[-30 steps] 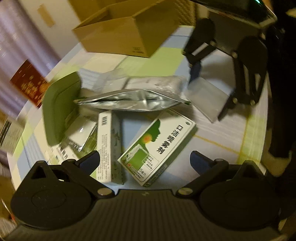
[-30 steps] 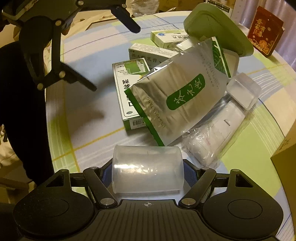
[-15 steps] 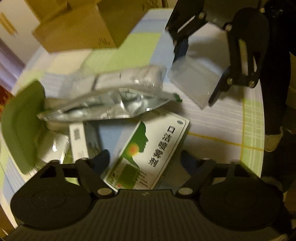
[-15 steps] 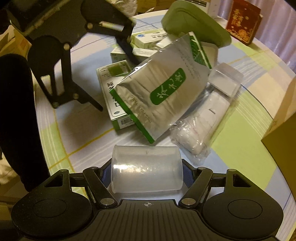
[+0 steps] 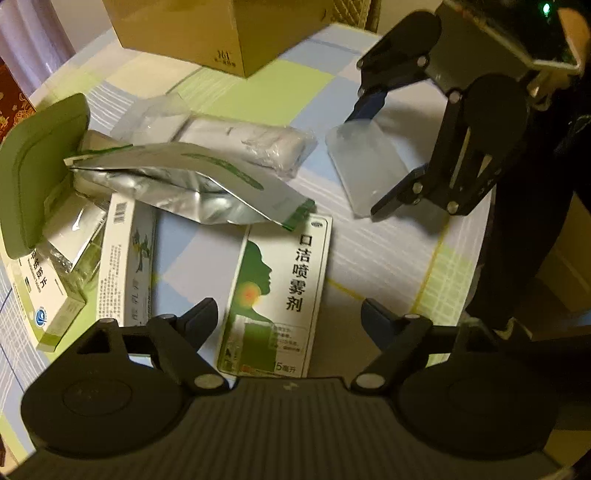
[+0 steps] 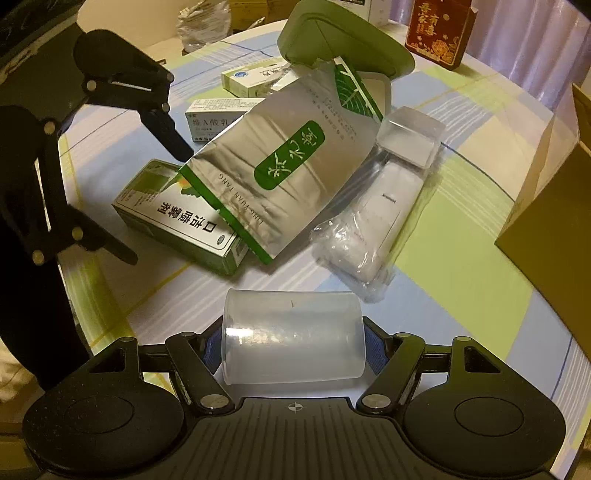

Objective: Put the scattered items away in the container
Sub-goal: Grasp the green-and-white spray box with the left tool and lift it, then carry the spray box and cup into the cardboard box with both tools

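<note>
My left gripper (image 5: 288, 317) is open, low over a green-and-white spray box (image 5: 277, 291) that lies flat between its fingers. From the right wrist view, the left gripper (image 6: 147, 199) straddles the near end of that spray box (image 6: 177, 218). A silver foil pouch (image 6: 280, 173) leans across the box. My right gripper (image 6: 293, 343) is shut on a clear plastic tub (image 6: 291, 336), held above the table; the left wrist view shows this right gripper (image 5: 376, 158) with the tub (image 5: 354, 155). An open cardboard box (image 5: 221, 29) stands at the far side.
A plastic-wrapped white pack (image 6: 369, 221) and a small clear box (image 6: 410, 136) lie beside the pouch. Behind are two white medicine boxes (image 6: 214, 118), a tilted green lid (image 6: 340, 44) and a red carton (image 6: 439, 33). The table edge (image 5: 480, 258) runs close on the right.
My left gripper has come down and swung over the spray box, which now lies between its open fingers. The right gripper keeps hold of the clear tub and has drifted slightly.
</note>
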The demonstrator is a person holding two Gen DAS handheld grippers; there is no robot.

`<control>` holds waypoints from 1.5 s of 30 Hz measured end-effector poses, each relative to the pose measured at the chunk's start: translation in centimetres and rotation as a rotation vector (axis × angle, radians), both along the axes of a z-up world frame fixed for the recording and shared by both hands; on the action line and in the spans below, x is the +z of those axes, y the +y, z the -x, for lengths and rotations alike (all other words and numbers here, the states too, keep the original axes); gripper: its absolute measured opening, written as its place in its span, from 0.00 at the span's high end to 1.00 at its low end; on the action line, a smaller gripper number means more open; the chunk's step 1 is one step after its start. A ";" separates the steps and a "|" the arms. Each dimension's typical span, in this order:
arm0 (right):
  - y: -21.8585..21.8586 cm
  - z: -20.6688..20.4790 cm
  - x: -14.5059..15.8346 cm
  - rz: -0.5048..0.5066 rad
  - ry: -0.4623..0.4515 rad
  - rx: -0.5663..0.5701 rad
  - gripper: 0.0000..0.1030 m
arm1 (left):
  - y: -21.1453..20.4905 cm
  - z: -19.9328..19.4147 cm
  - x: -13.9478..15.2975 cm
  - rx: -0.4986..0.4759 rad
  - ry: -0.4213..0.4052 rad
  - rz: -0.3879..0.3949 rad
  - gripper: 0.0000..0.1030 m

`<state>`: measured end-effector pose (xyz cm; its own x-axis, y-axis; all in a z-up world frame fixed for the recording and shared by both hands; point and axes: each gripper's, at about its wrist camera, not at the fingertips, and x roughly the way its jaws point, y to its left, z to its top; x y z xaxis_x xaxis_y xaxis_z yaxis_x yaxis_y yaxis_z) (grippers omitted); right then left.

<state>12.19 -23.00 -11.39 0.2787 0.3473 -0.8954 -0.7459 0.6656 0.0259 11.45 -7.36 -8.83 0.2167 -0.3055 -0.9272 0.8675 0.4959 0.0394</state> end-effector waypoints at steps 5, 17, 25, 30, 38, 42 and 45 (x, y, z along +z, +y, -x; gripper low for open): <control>-0.1 0.1 -0.1 -0.007 0.005 -0.037 0.28 | -0.6 0.1 -0.7 -0.015 -0.025 -0.019 0.35; -0.2 1.3 1.3 -0.023 -0.007 -0.126 0.28 | -0.2 1.6 0.4 0.075 0.001 -0.003 0.52; -0.8 2.6 3.1 -0.025 -0.040 -0.181 0.28 | 0.3 4.3 1.8 0.132 -0.010 0.048 0.52; -1.6 3.1 3.9 -0.035 -0.059 -0.228 0.28 | 0.6 5.6 3.0 0.162 -0.022 0.100 0.52; -3.0 2.4 6.0 -0.046 -0.100 -0.288 0.28 | -0.2 5.6 5.8 0.185 -0.077 0.138 0.52; -4.0 1.9 7.6 -0.049 -0.136 -0.313 0.28 | -0.8 4.2 7.1 0.195 -0.112 0.151 0.52; -5.0 1.3 9.0 -0.052 -0.167 -0.338 0.28 | -1.7 2.8 8.4 0.195 -0.137 0.164 0.52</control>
<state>10.86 -28.02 -2.43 0.5260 0.2541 -0.8116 -0.4810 0.8759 -0.0375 8.69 -9.08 -0.40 0.4063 -0.3890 -0.8268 0.7469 0.6626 0.0553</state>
